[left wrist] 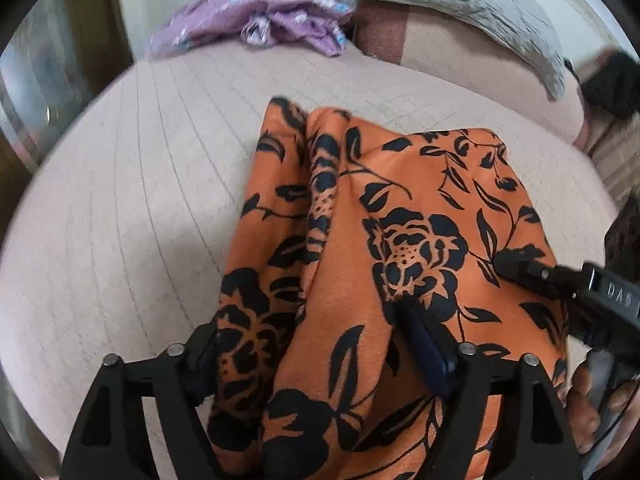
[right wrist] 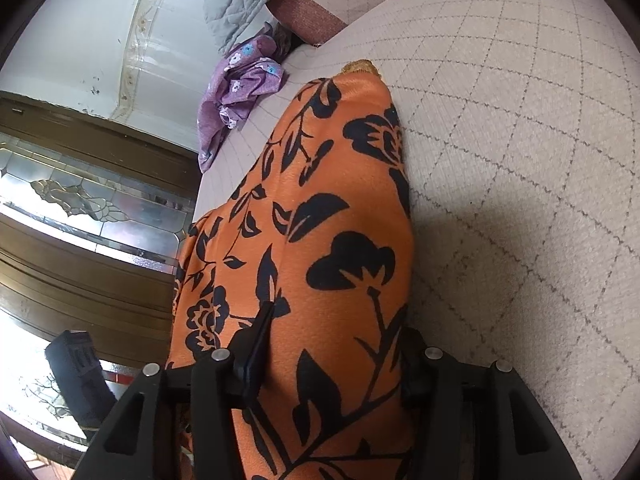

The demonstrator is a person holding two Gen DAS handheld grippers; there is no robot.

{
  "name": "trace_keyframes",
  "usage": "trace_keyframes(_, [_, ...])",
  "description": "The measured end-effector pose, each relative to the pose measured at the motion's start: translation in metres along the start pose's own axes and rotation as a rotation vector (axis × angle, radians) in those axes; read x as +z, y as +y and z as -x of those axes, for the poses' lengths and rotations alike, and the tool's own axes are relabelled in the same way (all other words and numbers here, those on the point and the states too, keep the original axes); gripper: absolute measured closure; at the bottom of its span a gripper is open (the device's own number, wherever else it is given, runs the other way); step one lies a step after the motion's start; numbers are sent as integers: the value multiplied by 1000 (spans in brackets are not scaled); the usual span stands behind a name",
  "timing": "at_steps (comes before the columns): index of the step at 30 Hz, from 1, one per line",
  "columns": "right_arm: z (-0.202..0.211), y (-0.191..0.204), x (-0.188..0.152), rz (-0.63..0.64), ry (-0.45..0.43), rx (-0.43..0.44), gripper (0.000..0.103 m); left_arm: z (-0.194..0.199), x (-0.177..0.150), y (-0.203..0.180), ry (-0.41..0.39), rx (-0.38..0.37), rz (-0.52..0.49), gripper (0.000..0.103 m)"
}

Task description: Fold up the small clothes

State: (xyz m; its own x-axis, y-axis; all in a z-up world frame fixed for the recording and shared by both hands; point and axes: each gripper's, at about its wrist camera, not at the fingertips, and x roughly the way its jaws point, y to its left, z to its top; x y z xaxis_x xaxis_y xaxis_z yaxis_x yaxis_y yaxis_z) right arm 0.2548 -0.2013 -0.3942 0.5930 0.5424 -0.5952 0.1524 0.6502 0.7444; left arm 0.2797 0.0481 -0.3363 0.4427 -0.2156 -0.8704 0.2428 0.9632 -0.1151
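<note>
An orange garment with a black flower print (left wrist: 400, 220) hangs bunched over the pale quilted bed; it also fills the right wrist view (right wrist: 320, 220). My left gripper (left wrist: 312, 344) is shut on its near edge, cloth draped over and between the fingers. My right gripper (right wrist: 336, 344) is shut on the same garment, one finger (right wrist: 260, 336) on top of the cloth, the other hidden beneath. In the left wrist view the right gripper (left wrist: 516, 268) comes in from the right, pinching the garment's right side.
A crumpled purple flowered garment (left wrist: 256, 24) lies at the far edge of the bed (left wrist: 120, 200), also in the right wrist view (right wrist: 240, 84). A grey quilted blanket (left wrist: 460, 4) lies over a pillow behind. A wooden glass-panelled door (right wrist: 80, 208) stands left.
</note>
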Motion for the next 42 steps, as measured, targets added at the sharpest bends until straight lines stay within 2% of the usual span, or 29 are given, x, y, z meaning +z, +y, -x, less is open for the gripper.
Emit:
trace_keyframes(4, [2, 0, 4, -9, 28, 3, 41, -13, 3, 32, 87, -183, 157, 21])
trace_keyframes(6, [4, 1, 7, -19, 53, 3, 38, -13, 3, 38, 81, -217, 165, 32])
trace_keyframes(8, [5, -1, 9, -40, 66, 11, 36, -11, 3, 39, 75, -246, 151, 47])
trace_keyframes(11, [7, -8, 9, -81, 64, 38, 36, -5, 1, 36, 37, -234, 120, 59])
trace_keyframes(14, [8, -7, 6, -70, 42, 34, 36, 5, 0, 30, -7, -220, 88, 65])
trace_keyframes(17, [11, 5, -2, 7, 11, -27, 48, 14, 2, 23, -32, -202, 72, 68])
trace_keyframes(19, [17, 13, -6, 40, -21, -47, 57, 21, 5, 22, -50, -210, 75, 69])
trace_keyframes(21, [28, 20, -7, 58, -54, -34, 59, 30, 2, 21, -69, -222, 74, 69])
trace_keyframes(29, [103, 26, -9, 80, -189, 19, 60, 77, -9, -22, -168, -259, 19, 69])
trace_keyframes(36, [170, 2, -31, 87, -263, -9, 60, 99, -40, -99, -218, -180, -111, 69])
trace_keyframes(42, [207, -25, -42, 66, -303, -15, 60, 98, -53, -132, -208, -179, -141, 69])
